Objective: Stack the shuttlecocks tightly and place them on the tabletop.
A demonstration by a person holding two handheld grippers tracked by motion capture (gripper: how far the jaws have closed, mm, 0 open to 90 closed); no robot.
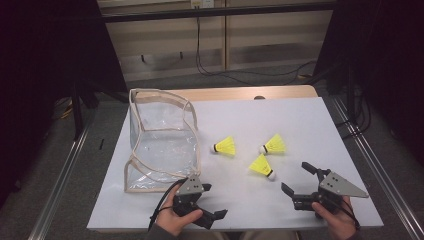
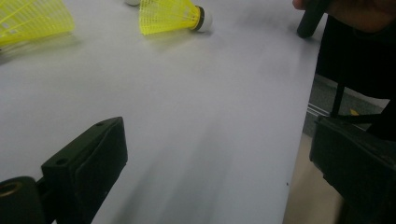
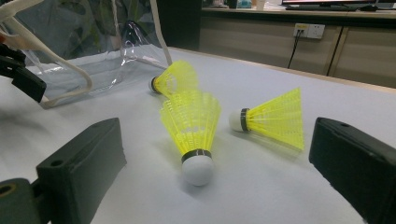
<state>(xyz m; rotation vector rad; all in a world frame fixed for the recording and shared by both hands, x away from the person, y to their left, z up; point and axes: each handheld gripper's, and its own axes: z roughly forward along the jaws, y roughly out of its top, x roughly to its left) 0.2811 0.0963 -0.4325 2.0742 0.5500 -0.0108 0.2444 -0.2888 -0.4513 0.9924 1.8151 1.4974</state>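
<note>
Three yellow shuttlecocks lie on the white table top: one left [image 1: 226, 146], one right [image 1: 274, 144], one nearest me [image 1: 262, 165]. A clear plastic bag [image 1: 160, 140] with beige trim stands open at the left. My left gripper [image 1: 214, 201] is open and empty by the front edge, just below the bag's near corner. My right gripper [image 1: 296, 178] is open and empty, a short way right of the nearest shuttlecock. In the right gripper view that shuttlecock [image 3: 192, 126] lies cork-first just ahead, between the open jaws [image 3: 219, 158]. The left gripper view has two shuttlecocks [image 2: 170, 16] [image 2: 32, 21] far ahead of its open jaws [image 2: 219, 158].
The white top [image 1: 280, 115] ends just below both hands, and its right edge shows in the left gripper view [image 2: 299, 140]. A wooden strip [image 1: 250, 93] borders the far side. Cables [image 1: 235, 75] trail on the floor behind. Metal rails [image 1: 370, 160] run along both sides.
</note>
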